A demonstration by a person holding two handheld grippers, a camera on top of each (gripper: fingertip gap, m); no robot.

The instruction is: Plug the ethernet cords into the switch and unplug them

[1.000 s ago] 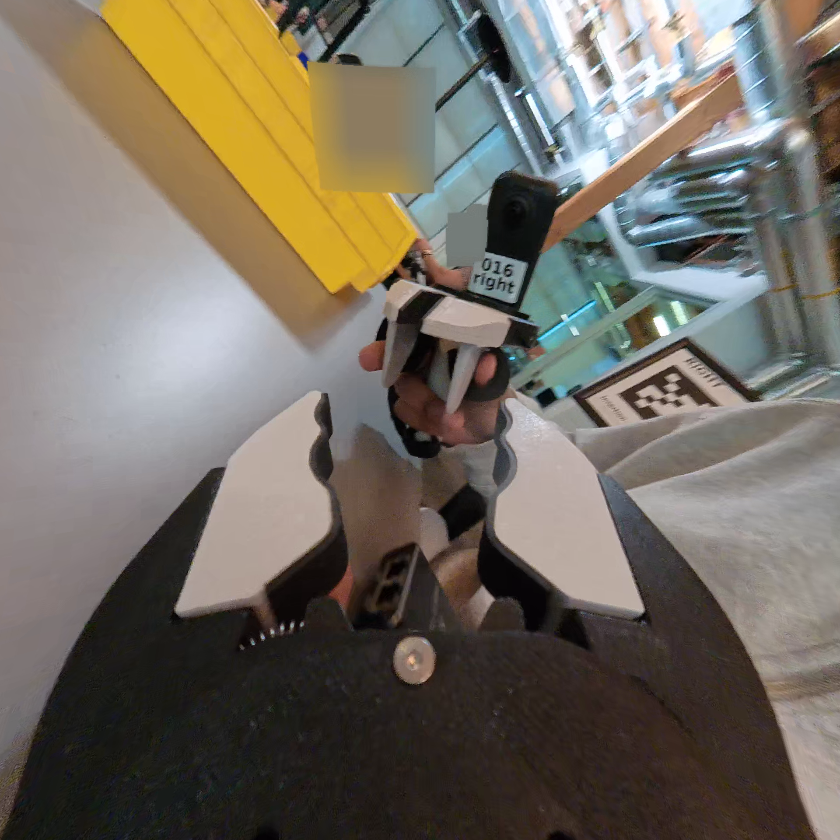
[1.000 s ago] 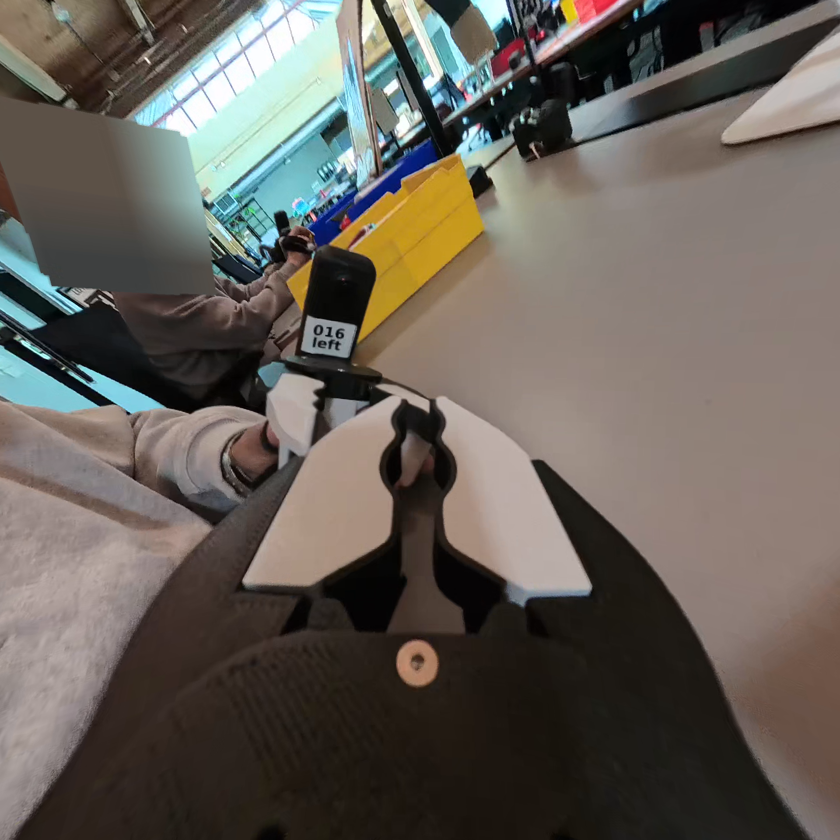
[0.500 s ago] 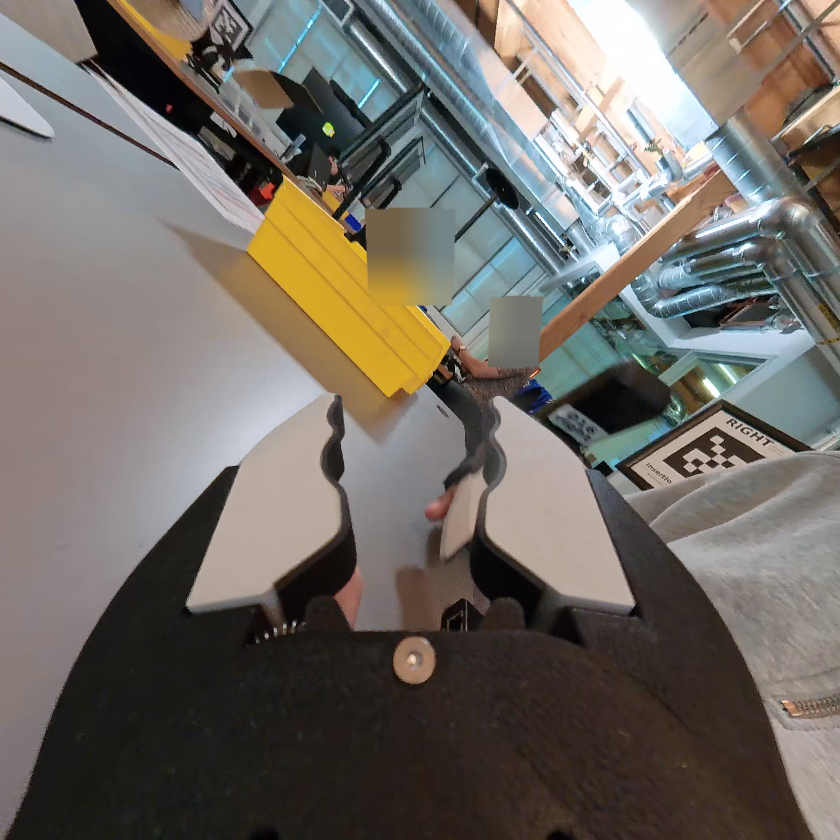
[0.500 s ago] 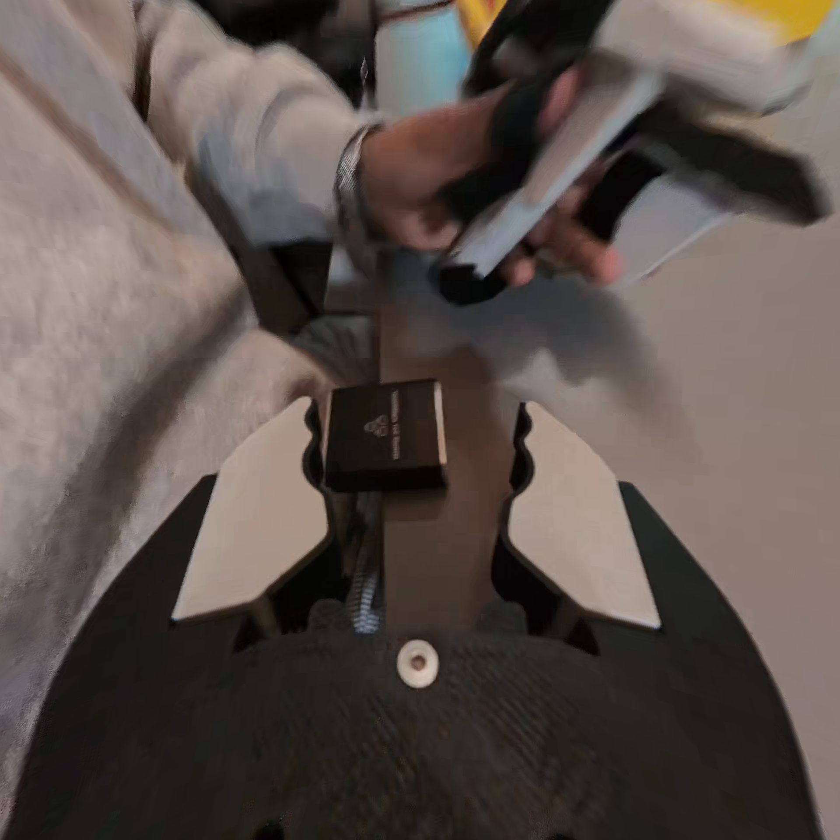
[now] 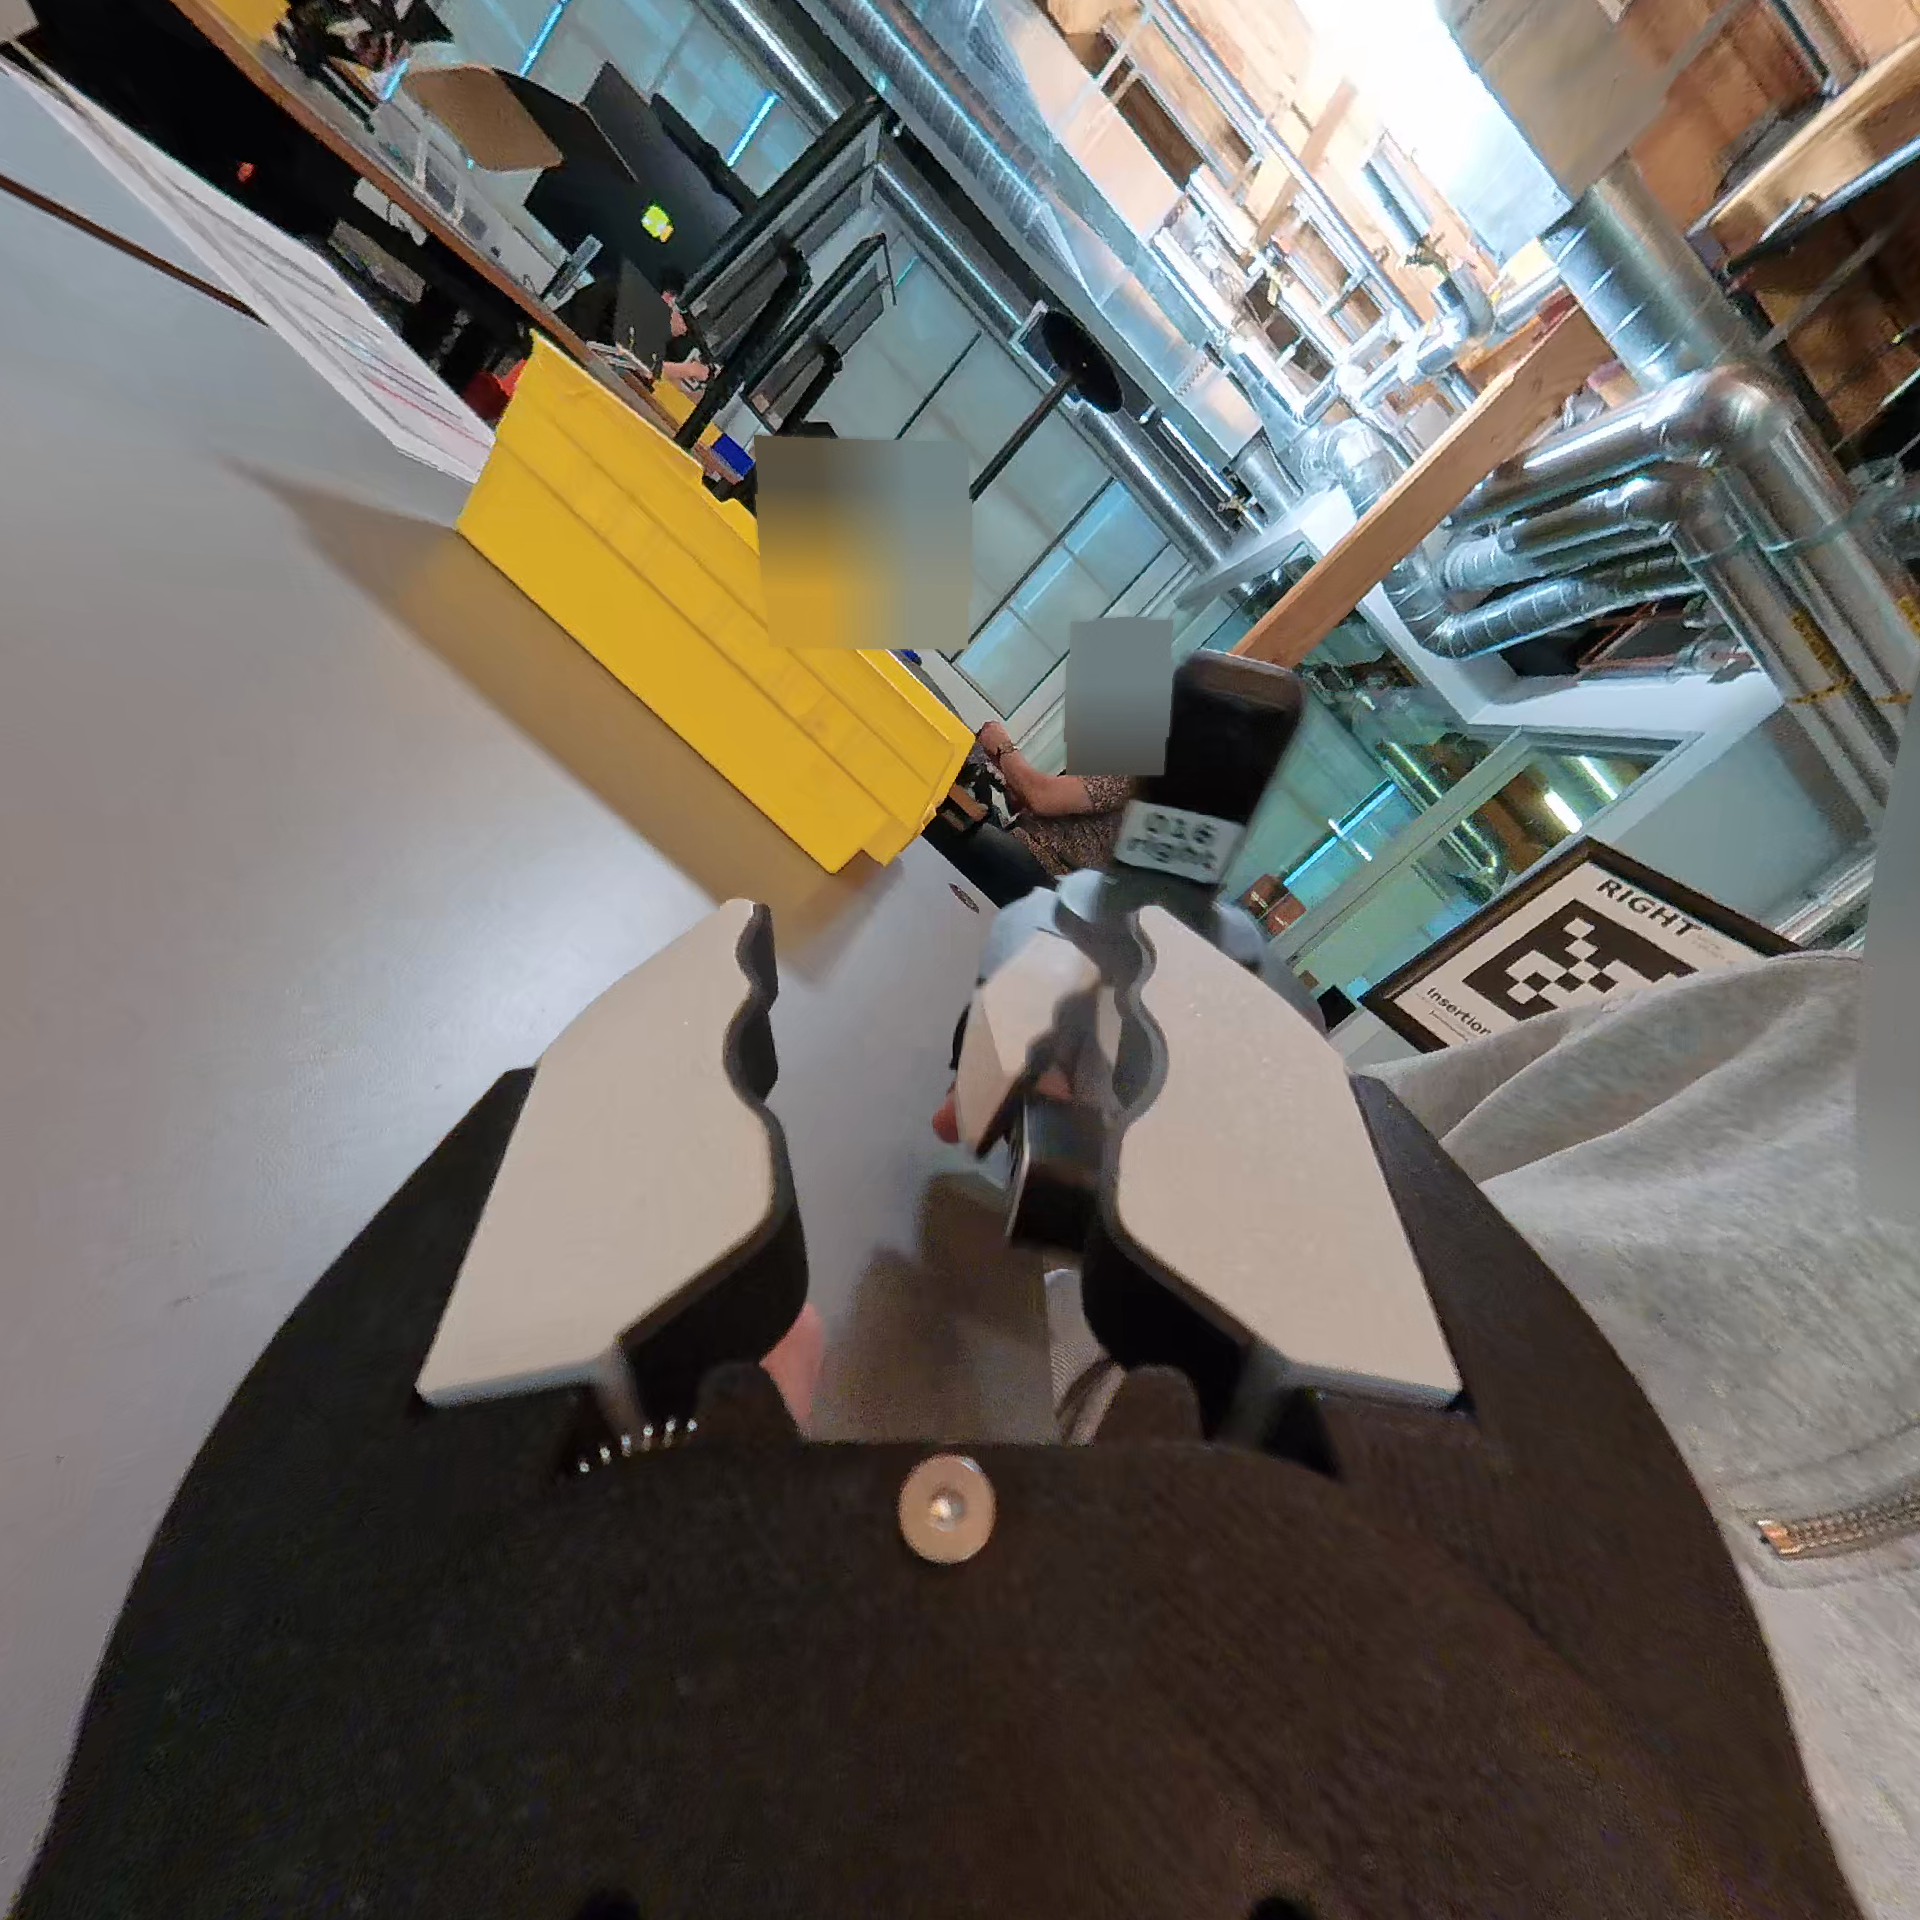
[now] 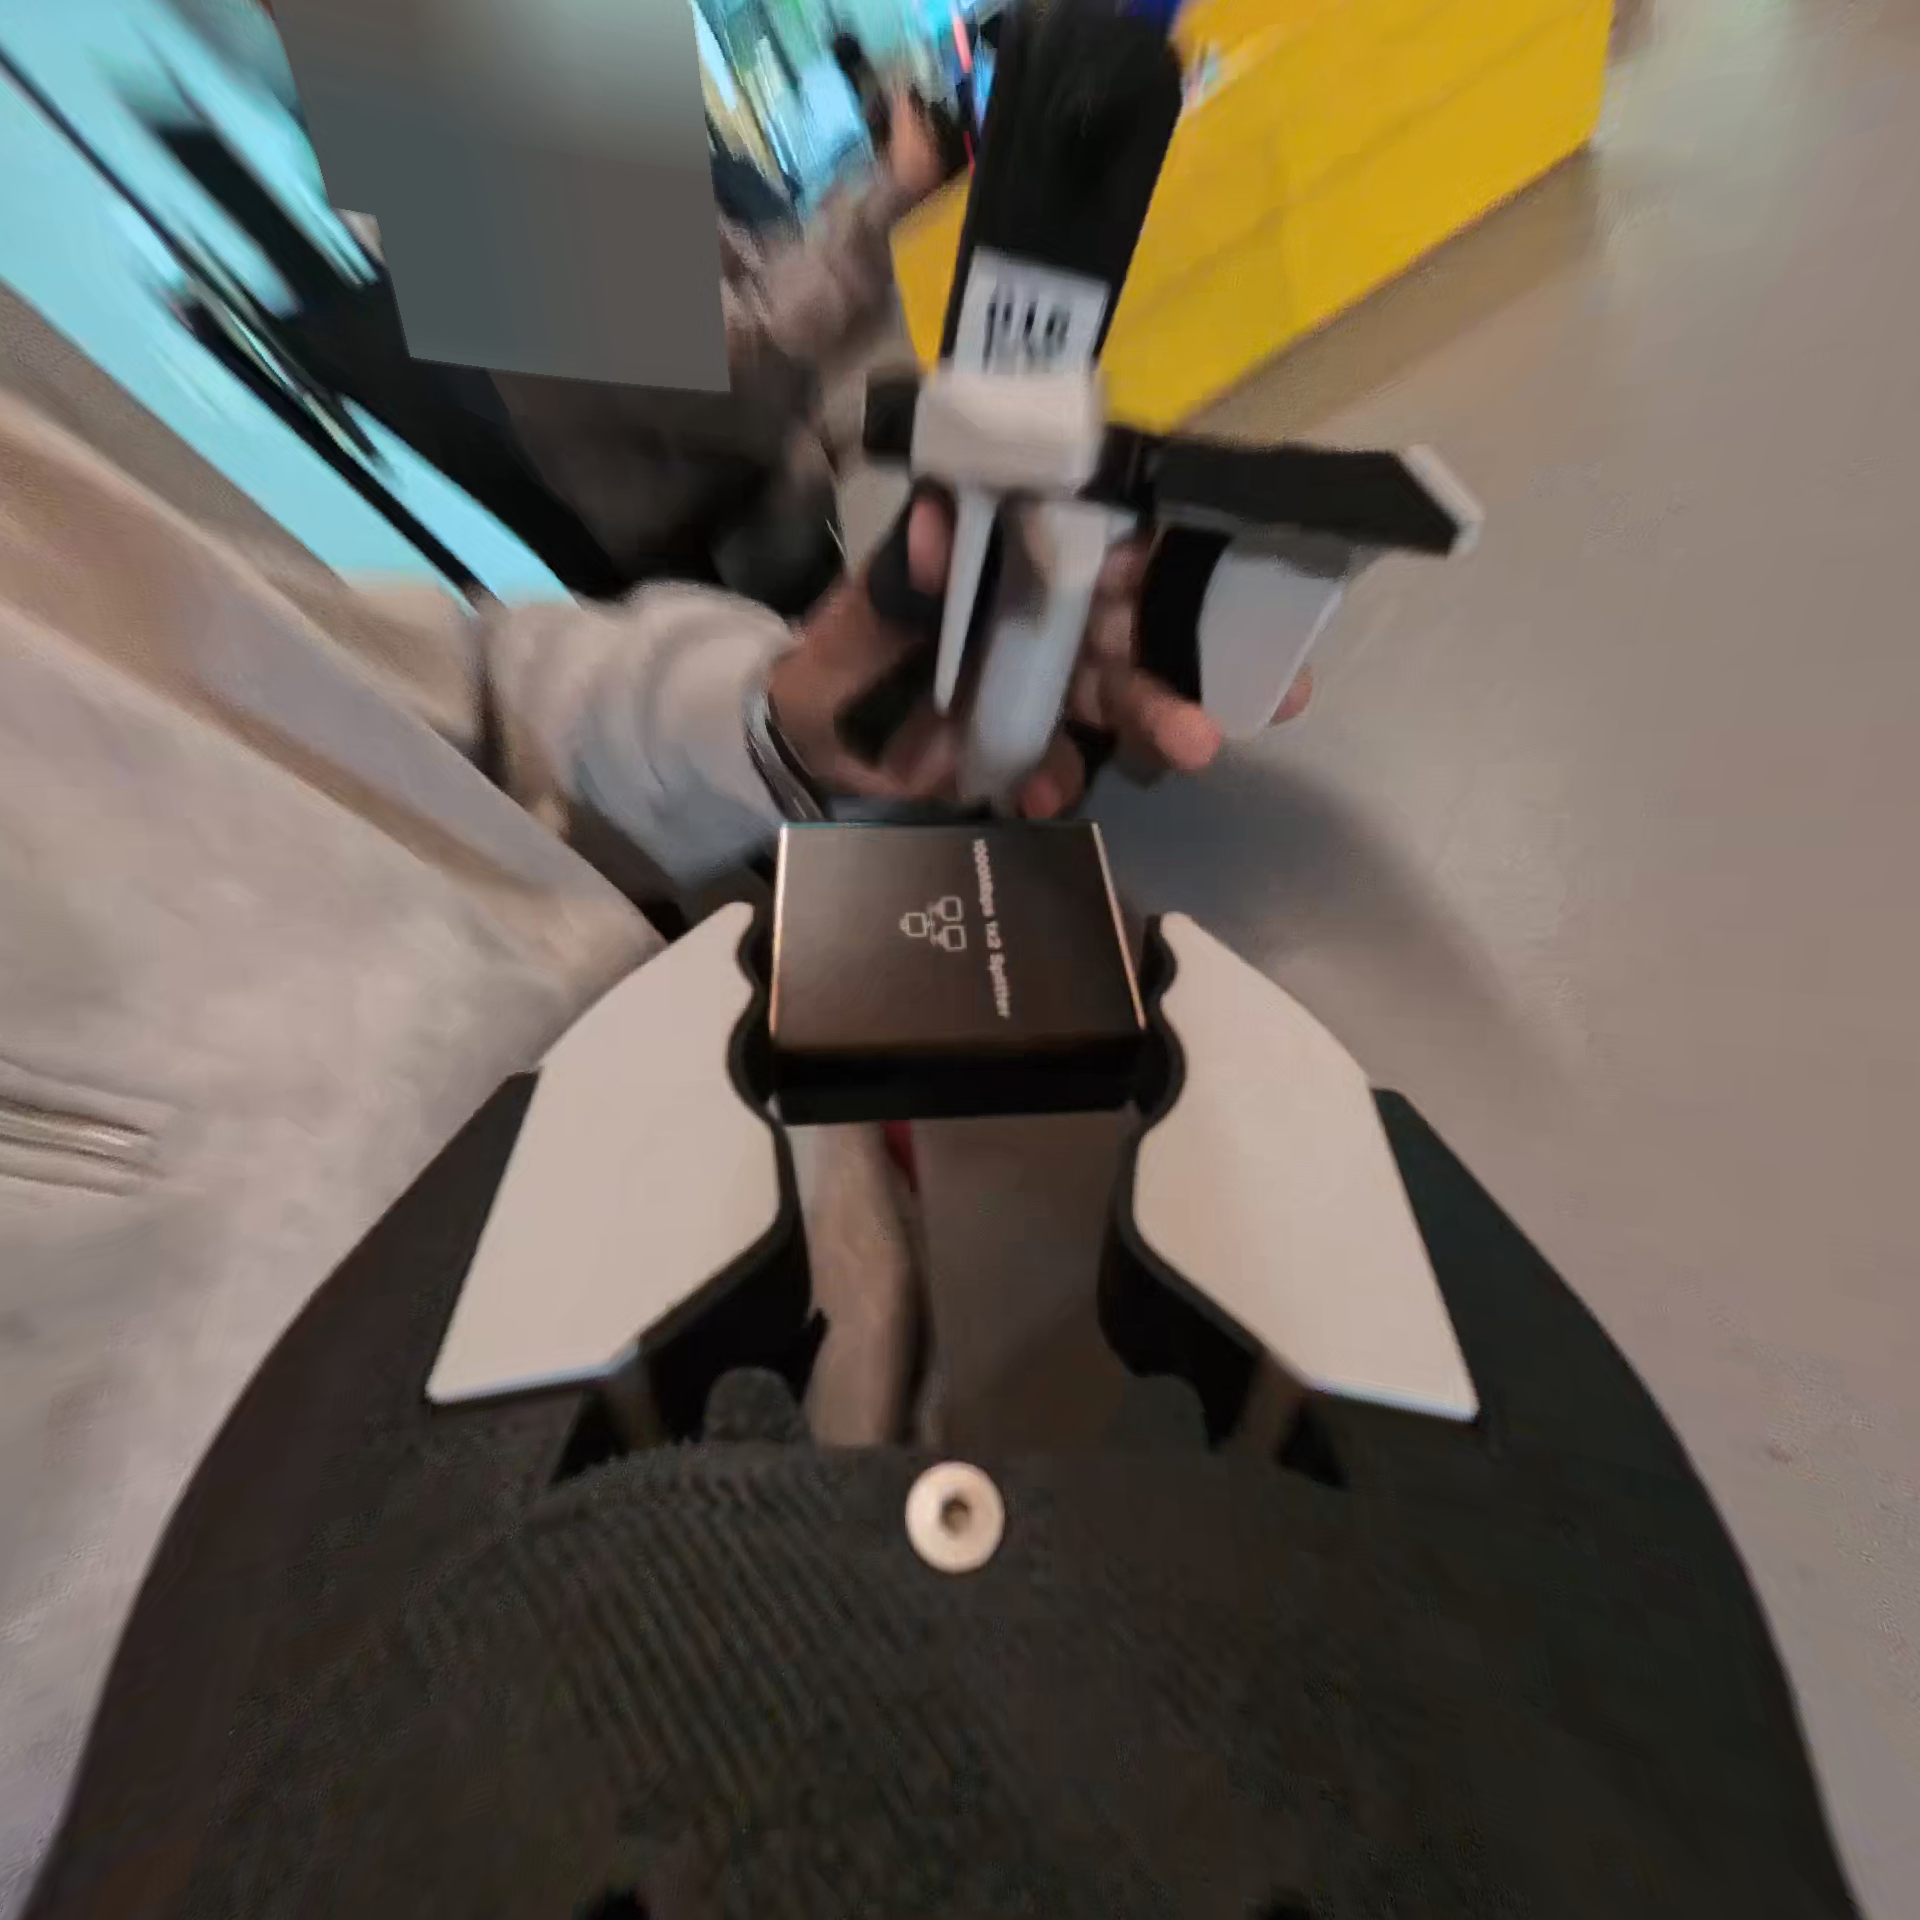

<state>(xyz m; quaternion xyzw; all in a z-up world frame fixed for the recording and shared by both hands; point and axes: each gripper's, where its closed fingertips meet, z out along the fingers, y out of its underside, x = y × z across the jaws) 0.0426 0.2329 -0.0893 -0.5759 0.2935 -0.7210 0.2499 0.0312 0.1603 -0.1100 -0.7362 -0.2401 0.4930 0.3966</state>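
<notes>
A pale grey desk (image 5: pixel 260 883) is seen; a stack of yellow bins (image 5: pixel 707 665) is set on it, well back; a white printed sheet (image 5: pixel 312 312) is laid beyond the bins; a framed board with a black-and-white square marker (image 5: pixel 1558 966) is propped at the right; silver ducts (image 5: pixel 1621 499) and wooden beams (image 5: pixel 1423 509) are seen overhead; a grey sweatshirt (image 5: pixel 1662 1195) is worn at the near right.

switch (image 6: pixel 951 940) btwn right tool (image 6: pixel 951 1023) fingers, left tool (image 6: pixel 1127 623) behind — bin (image 6: pixel 1340 197) beyond
</notes>
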